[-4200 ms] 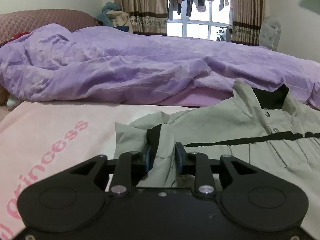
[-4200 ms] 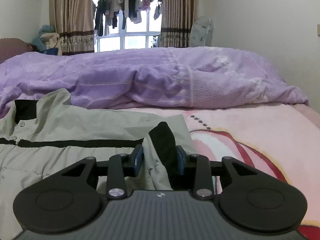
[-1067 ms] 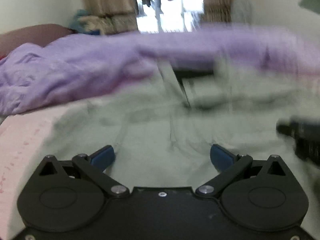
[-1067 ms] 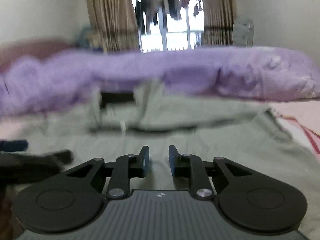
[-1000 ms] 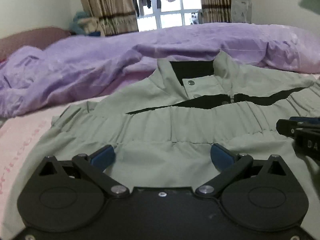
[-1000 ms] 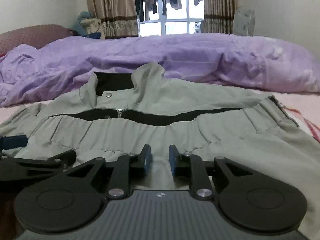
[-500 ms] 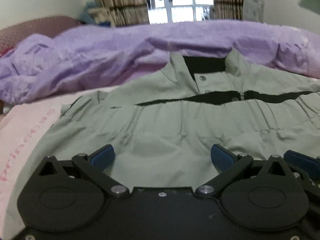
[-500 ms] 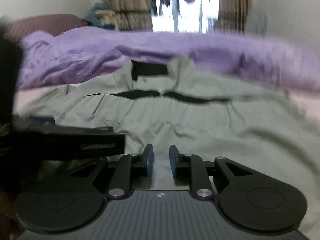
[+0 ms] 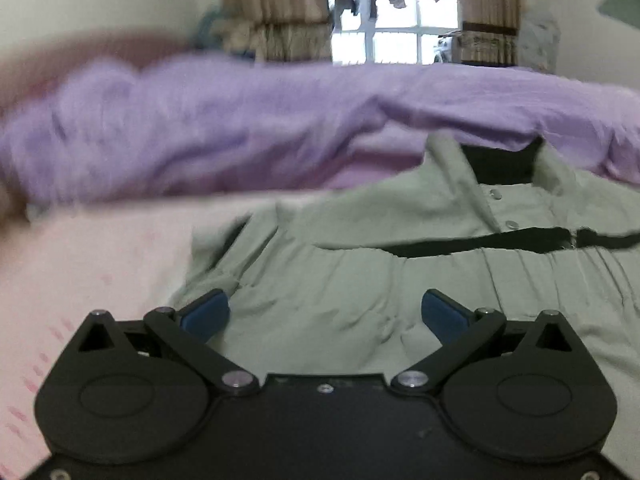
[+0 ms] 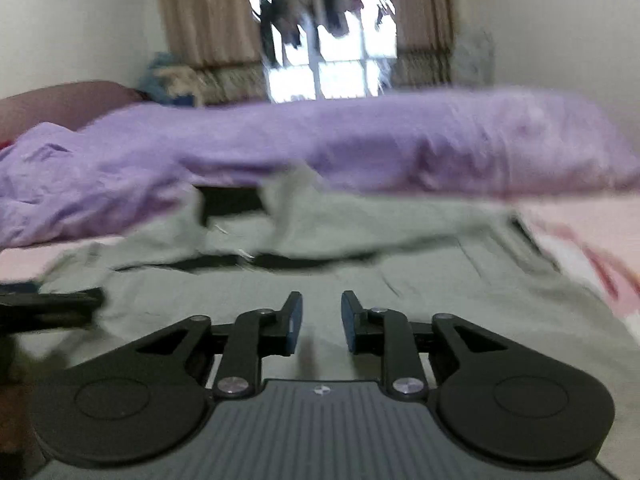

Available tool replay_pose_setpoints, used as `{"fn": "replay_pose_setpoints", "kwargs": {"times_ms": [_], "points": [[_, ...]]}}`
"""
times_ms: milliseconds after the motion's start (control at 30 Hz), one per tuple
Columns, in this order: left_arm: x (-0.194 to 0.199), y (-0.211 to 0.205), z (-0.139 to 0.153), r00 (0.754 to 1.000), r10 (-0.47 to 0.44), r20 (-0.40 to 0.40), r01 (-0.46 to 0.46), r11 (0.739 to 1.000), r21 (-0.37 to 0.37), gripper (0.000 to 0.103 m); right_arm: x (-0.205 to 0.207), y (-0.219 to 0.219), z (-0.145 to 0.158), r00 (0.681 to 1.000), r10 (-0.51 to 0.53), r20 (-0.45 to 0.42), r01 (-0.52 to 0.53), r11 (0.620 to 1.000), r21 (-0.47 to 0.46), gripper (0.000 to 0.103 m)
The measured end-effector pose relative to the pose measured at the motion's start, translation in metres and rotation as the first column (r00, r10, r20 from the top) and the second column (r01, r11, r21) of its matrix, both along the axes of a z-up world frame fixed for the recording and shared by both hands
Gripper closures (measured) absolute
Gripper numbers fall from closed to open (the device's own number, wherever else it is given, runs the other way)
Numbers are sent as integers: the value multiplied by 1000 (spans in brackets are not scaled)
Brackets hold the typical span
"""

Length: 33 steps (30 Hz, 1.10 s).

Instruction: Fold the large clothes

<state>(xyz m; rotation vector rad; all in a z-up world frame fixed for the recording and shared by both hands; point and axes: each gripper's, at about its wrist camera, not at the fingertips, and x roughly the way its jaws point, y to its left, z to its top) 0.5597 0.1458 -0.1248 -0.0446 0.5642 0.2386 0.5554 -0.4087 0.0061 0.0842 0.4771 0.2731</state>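
**Jacket flat on the bed, both grippers free**

The jacket (image 9: 360, 280) lies spread on the pink sheet (image 9: 100, 256), collar at 12 o'clock against the purple duvet (image 9: 240, 128). Left gripper (image 9: 325, 314) stands wide apart over its 9 o'clock side, holding nothing. Right gripper (image 10: 321, 322) is opening, nothing between its pads, above the cloth.

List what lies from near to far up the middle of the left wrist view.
Tongs → jacket → purple duvet → curtains and window.
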Motion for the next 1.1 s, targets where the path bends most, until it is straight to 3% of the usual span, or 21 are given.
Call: {"fn": "replay_pose_setpoints", "kwargs": {"times_ms": [67,133,200,400,533,667,733,900,967,1033,1100], "points": [[0,-1,1,1000,-1,4,1,1000,12,0,17,-11,-15,999,7,-54,-4,998,63,76],[-4,-12,3,1000,-14,20,12,996,94,0,17,-13,-9,998,18,-54,-14,998,64,76],[-6,-18,7,999,-37,24,33,990,134,0,10,-16,0,1000,9,12,-9,999,43,76],[-11,-7,21,997,-35,73,25,992,126,0,14,-44,14,981,-112,161,125,989,-73,74],[-14,11,24,995,7,100,-17,995,97,0,37,-84,5,984,-145,109,150,988,-40,72],[3,24,4,998,60,5,-60,993,98,0,57,-109,-16,991,-136,15,135,990,47,73],[6,28,0,998,63,0,-63,996,65,0,52,-106,-13,991,-134,31,133,991,27,71],[-4,26,16,994,73,80,-84,987,139,0,37,-105,4,980,-156,122,159,987,-14,71],[-6,35,18,990,100,100,-112,986,123,0,35,-116,8,973,-173,153,178,984,-18,71],[3,49,13,984,171,55,-175,981,81,0,49,-129,-2,973,-202,112,204,979,-10,71],[12,58,1,979,204,-8,-204,979,29,0,69,-138,-17,972,-236,-6,236,972,3,70]]}}
